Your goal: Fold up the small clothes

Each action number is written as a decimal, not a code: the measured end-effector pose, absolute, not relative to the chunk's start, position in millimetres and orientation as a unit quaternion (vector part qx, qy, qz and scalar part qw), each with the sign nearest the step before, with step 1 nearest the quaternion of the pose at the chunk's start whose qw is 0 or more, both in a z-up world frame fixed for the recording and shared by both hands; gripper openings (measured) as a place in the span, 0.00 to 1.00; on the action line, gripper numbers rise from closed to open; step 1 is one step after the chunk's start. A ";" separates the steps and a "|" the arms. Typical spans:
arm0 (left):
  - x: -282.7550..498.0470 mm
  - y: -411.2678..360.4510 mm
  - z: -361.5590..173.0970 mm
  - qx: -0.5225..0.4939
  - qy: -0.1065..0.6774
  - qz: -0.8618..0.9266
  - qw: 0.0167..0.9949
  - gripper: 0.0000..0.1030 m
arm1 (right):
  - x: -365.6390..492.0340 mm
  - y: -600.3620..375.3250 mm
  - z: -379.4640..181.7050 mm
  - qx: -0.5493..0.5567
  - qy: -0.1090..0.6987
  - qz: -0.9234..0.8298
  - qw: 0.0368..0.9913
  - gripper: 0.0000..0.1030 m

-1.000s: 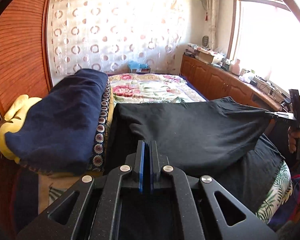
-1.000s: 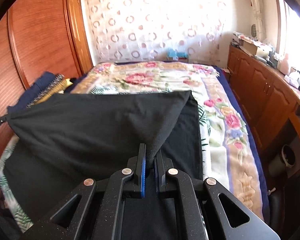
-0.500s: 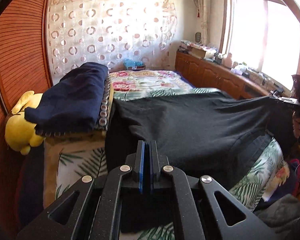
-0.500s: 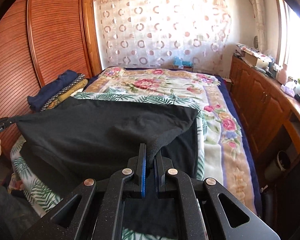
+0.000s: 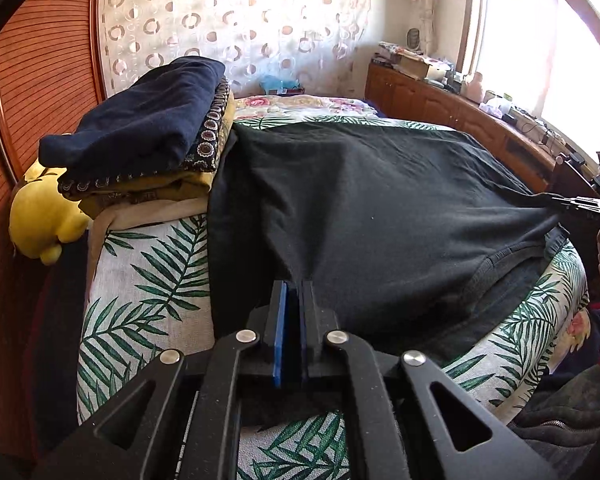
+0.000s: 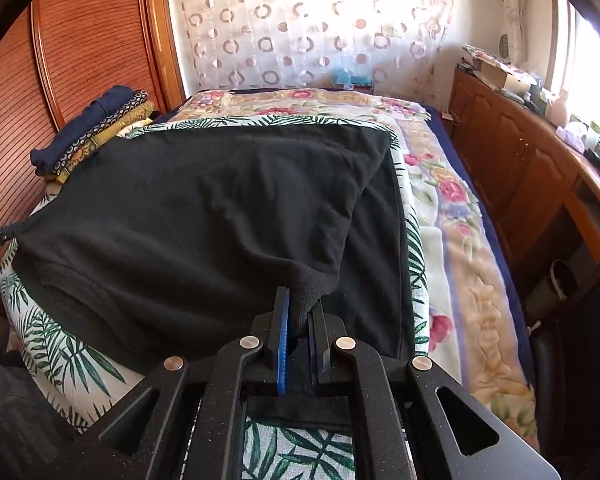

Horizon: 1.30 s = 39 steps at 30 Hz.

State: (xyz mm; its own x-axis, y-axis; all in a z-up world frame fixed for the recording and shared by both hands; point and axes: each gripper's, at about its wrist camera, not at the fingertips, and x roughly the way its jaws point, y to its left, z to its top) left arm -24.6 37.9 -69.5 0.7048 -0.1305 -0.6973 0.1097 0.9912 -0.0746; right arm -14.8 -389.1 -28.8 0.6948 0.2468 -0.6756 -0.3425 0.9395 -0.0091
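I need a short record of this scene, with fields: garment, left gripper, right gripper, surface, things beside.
garment: black shirt, folded over itself, stretched between both grippers
left gripper: jaws opening, shirt edge between them
right gripper: shut on shirt corner
surface: leaf-print cloth on the bed
things beside: pile of folded clothes left of the shirt, yellow plush toy below the pile

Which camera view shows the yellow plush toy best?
The left wrist view. There the yellow plush toy lies in plain sight at the left, beside the stack of folded clothes and against the wooden wardrobe. The right wrist view shows the stack but nothing of the toy.
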 end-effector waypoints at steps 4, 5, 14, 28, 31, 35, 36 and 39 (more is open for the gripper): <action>-27.3 39.4 -63.3 -0.018 0.366 -0.058 0.929 0.38 | -16.1 -378.5 -11.1 -0.084 0.334 0.147 0.927 0.20; -27.9 42.3 -62.5 -0.022 0.362 -0.059 0.930 0.43 | -16.0 -377.1 -8.3 -0.088 0.329 0.144 0.929 0.29; -13.9 47.1 -64.6 -0.022 0.364 -0.039 0.930 0.81 | -5.2 -341.9 -0.9 -0.091 0.286 0.168 0.939 0.42; -4.5 60.6 -85.6 -0.032 0.388 -0.022 0.921 0.81 | 50.9 -294.6 -66.3 -0.095 0.343 0.222 0.908 0.49; -3.8 63.9 -90.5 -0.041 0.394 -0.023 0.918 0.81 | 55.7 -290.4 -73.2 -0.091 0.358 0.227 0.901 0.49; -4.1 67.4 -97.5 -0.061 0.405 -0.028 0.912 0.81 | 61.5 -285.6 -72.2 -0.093 0.352 0.224 0.904 0.49; -4.7 67.7 -98.4 -0.064 0.406 -0.031 0.911 0.81 | 63.0 -283.7 -71.7 -0.095 0.353 0.224 0.903 0.49; -6.5 68.1 -101.2 -0.076 0.407 -0.040 0.910 0.80 | 67.4 -282.3 -72.7 -0.095 0.355 0.223 0.903 0.49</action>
State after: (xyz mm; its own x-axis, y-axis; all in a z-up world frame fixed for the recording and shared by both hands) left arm -6.5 68.1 -101.2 0.6660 -0.1340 -0.7339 0.0108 0.9854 -0.1702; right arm 67.4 -282.3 -72.7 0.6479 0.3357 -0.6837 -0.4704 0.8824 -0.0126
